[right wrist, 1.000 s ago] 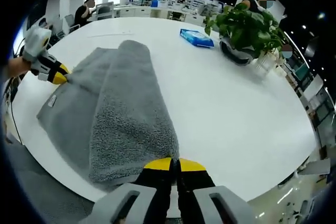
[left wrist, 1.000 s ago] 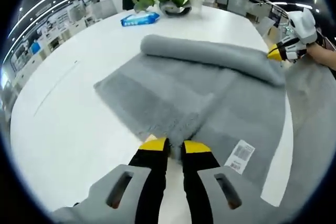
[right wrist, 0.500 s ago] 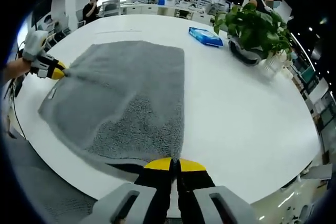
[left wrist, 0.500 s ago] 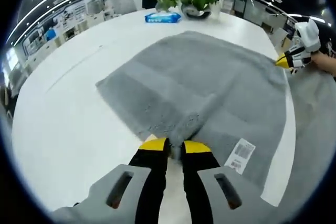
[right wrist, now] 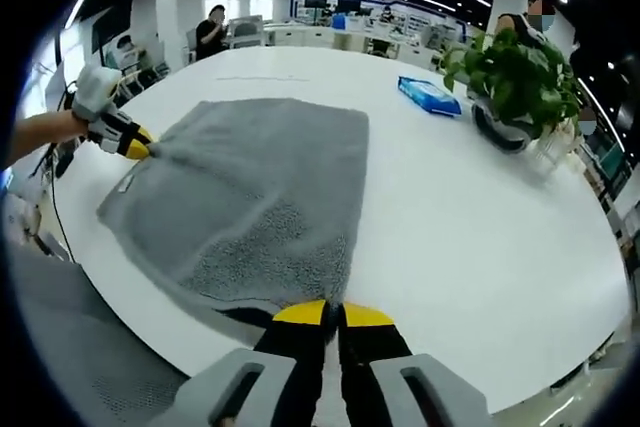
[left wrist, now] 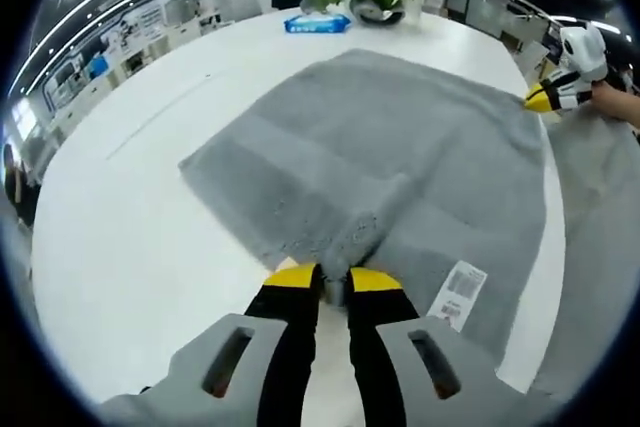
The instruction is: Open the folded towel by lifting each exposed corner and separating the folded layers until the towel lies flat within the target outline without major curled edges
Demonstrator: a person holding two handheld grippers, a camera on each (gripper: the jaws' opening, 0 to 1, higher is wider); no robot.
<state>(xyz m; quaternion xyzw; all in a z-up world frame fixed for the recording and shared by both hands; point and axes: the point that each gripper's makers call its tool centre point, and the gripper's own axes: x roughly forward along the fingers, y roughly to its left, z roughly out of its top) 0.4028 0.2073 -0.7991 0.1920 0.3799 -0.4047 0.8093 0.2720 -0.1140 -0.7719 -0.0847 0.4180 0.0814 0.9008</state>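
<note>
One grey towel (left wrist: 380, 157) spread open on white round bench (left wrist: 130, 217), single layer across most of area, no roll or fold visible. Surface mostly flat; slight bunching at near corner by left tool. One white label (left wrist: 455, 297) with barcode sewn on edge near that corner.

Left tool (left wrist: 333, 277): yellow tips drawn together, narrow, pinching one towel corner at bench edge. Same tool seen in right gripper view at far left, gripped by a hand in a white glove, tips on towel corner.

Right tool (right wrist: 332, 314): yellow tips closed together, narrow, on neighbouring towel corner, corner raised a little off bench with shadow beneath. Same tool seen in left gripper view at upper right, tips at towel corner.

Two corners held, one per tool; two far corners lying free on bench.

Also on bench, well apart from towel: one blue packet (right wrist: 429, 95); one potted plant (right wrist: 515, 82) in dark pot just beyond packet.

Background: office space, ceiling strip lights, desks; one person standing far off (right wrist: 210, 32), one behind plant.
</note>
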